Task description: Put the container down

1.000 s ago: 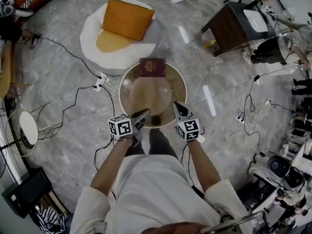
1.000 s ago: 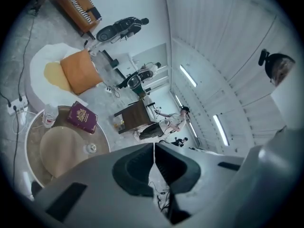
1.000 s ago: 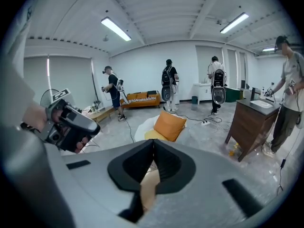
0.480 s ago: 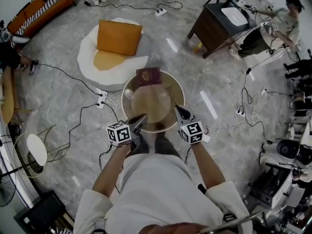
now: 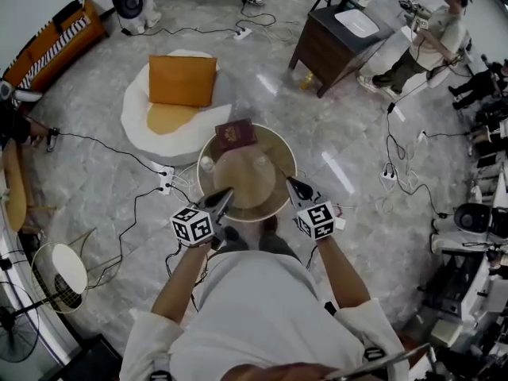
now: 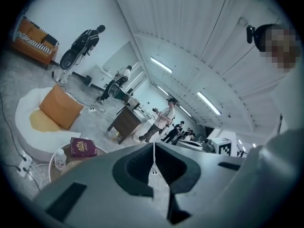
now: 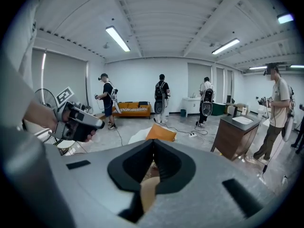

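Marble floor (image 5: 95,173) spreads all round you in the head view, with a small round bench (image 5: 290,161) just ahead of your feet. The tan container (image 5: 246,182) rests on it near the middle, with a maroon book (image 5: 236,134) at the far rim and a small bottle (image 5: 207,164) to the left. Your left tool (image 5: 225,195) and right tool (image 5: 291,182) hang over the near rim on either side of the container, both pinched to a point and carrying nothing. The put-down looks finished, and I'd judge all that's left is to draw clear. Mind the power strip (image 5: 165,182) and cables (image 5: 119,205) on the floor at your left. Your right side looks more open.

Left gripper view: the jaws meet with nothing between them. The book (image 6: 83,147) and bottle (image 6: 59,158) lie low at the left, well apart from the tips.

Right gripper view: these jaws are together too and grip nothing. What is probably the container (image 7: 148,189) shows tan just below them. Beyond lies open floor up to the orange cushion (image 7: 160,132).
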{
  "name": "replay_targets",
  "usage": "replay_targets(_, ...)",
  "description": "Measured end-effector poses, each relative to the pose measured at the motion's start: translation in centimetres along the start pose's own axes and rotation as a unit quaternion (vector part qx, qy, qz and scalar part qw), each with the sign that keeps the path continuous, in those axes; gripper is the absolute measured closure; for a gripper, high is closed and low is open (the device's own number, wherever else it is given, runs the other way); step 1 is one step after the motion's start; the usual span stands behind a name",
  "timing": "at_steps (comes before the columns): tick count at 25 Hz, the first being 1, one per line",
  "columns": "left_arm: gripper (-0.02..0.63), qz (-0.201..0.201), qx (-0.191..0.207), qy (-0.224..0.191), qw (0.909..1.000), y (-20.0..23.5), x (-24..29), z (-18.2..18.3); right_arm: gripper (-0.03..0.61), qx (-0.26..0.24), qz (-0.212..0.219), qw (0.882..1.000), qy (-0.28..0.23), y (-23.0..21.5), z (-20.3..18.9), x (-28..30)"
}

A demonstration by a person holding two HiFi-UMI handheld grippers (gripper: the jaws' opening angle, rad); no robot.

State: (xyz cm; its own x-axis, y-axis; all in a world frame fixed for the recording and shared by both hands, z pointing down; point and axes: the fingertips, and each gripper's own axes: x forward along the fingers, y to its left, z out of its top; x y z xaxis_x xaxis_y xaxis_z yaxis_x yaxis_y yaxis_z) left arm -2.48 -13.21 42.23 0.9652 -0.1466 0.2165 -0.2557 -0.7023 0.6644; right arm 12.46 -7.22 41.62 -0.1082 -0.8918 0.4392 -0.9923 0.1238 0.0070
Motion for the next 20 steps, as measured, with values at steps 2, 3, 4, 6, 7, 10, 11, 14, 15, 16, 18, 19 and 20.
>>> replay_targets(2,0.597,0.001,0.009,-0.001,1.0,-0.7,0.1,0.4,0.58,0.0,-0.004,1.0,-0.004,-0.5,0.4,-0.6)
replay_targets(3,0.597,0.002,0.015,-0.002,0.9999,-1.0,0.2,0.7,0.581,0.0,-0.005,1.0,-0.007,-0.7,0.6,-0.9)
replay_targets(4,0.597,0.004,0.02,-0.003,0.9998,-1.2,0.3,0.9,0.58,-0.001,-0.006,1.0,-0.01,-0.9,0.8,-1.0)
replay_targets(6,0.597,0.007,0.029,-0.008,0.9995,-1.5,0.4,1.5,0.58,-0.003,-0.009,1.0,-0.015,-1.4,1.3,-1.4)
replay_targets(7,0.597,0.009,0.033,-0.012,0.9993,-1.7,0.5,1.9,0.58,-0.004,-0.011,1.0,-0.018,-1.6,1.5,-1.6)
replay_targets(10,0.597,0.022,0.05,-0.023,0.9982,-2.0,0.8,3.0,0.581,-0.008,-0.015,0.999,-0.028,-2.5,2.2,-2.3)
replay_targets(11,0.597,0.029,0.058,-0.026,0.9976,-2.1,0.9,3.4,0.581,-0.01,-0.017,0.999,-0.031,-2.9,2.4,-2.6)
replay_targets(14,0.597,0.049,0.082,-0.032,0.9949,-2.1,1.2,4.3,0.581,-0.009,-0.022,0.999,-0.037,-4.1,2.6,-3.4)
replay_targets(15,0.597,0.054,0.087,-0.035,0.9941,-2.2,1.2,4.6,0.581,-0.008,-0.023,0.999,-0.038,-4.4,2.6,-3.7)
replay_targets(16,0.597,0.057,0.09,-0.038,0.9936,-2.2,1.2,4.8,0.581,-0.007,-0.024,0.999,-0.039,-4.7,2.6,-3.9)
replay_targets(18,0.597,0.061,0.091,-0.045,0.993,-2.4,0.9,5.2,0.58,-0.004,-0.025,0.999,-0.042,-5.0,2.8,-4.3)
replay_targets(19,0.597,0.064,0.092,-0.047,0.9926,-2.5,0.7,5.4,0.581,-0.003,-0.025,0.999,-0.044,-5.2,2.9,-4.6)
replay_targets(20,0.597,0.066,0.093,-0.05,0.9922,-2.6,0.6,5.5,0.581,-0.002,-0.026,0.999,-0.047,-5.4,3.2,-4.8)
